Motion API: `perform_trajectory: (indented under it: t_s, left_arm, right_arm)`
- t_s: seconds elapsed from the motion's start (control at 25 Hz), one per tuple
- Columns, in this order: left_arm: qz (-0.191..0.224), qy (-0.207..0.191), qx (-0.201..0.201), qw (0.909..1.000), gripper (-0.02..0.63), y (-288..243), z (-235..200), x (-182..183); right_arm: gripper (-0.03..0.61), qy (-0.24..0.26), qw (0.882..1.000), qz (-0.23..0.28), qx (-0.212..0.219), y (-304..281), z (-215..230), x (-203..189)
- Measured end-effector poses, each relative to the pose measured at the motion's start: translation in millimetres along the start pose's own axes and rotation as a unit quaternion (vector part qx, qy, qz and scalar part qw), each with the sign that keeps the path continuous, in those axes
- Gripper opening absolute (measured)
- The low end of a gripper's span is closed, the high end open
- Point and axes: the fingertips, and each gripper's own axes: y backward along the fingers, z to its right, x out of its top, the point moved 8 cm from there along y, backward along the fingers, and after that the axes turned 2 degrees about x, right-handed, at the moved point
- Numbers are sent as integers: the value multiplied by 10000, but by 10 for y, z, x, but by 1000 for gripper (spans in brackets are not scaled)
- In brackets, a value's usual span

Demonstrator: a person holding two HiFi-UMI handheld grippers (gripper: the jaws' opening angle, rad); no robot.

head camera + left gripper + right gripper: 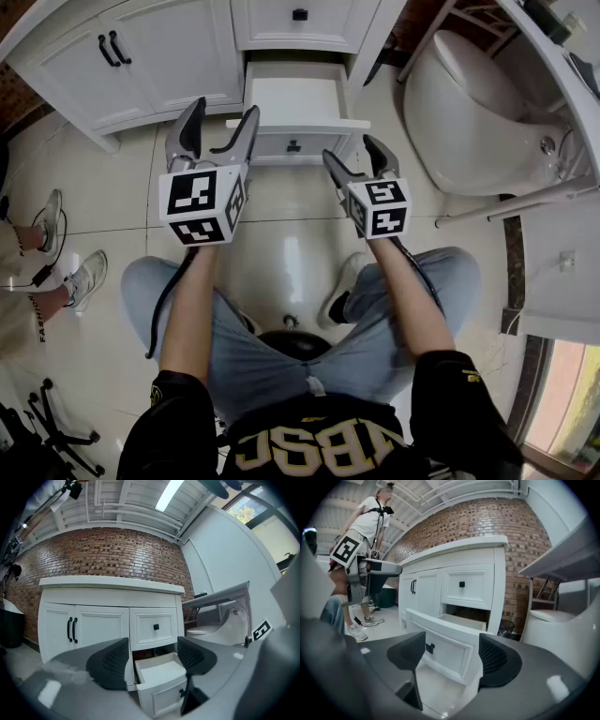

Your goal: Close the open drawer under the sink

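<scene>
Jaws of the right gripper (452,660) and left gripper (152,663) gape wide, holding nothing. The bottom drawer (298,101) stands pulled out of the vanity (159,56), just ahead of both. This looks like the approach; next, press its front squarely inward.

We find bare floor (281,202) open up to the pulled-out drawer (298,108) at 12 o'clock. The cabinet (159,66) closes 11 o'clock. The toilet (473,117) blocks 2 o'clock; a bystander's shoes (86,277) crowd 9 o'clock.
</scene>
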Motion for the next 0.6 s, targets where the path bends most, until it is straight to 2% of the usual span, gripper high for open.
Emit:
perform_trajectory:
  t_s: [0.12,0.28,0.4,0.6]
  left_arm:
    - [-6,-3,1,10000,330,-4,-23,-4]
    - [-20,25,30,10000,329,5,-71,-19]
    - [-51,57,51,10000,330,6,-104,-34]
    - [-103,123,32,9999,330,-12,-133,-68]
  right_arm:
    - [350,-190,9984,-244,480,-165,-40,-121]
    - [338,-199,9943,-624,841,-387,-107,-286]
    - [289,-333,9884,-833,1223,-561,-189,-385]
    - [255,-618,9820,-1016,1465,-802,-290,-474]
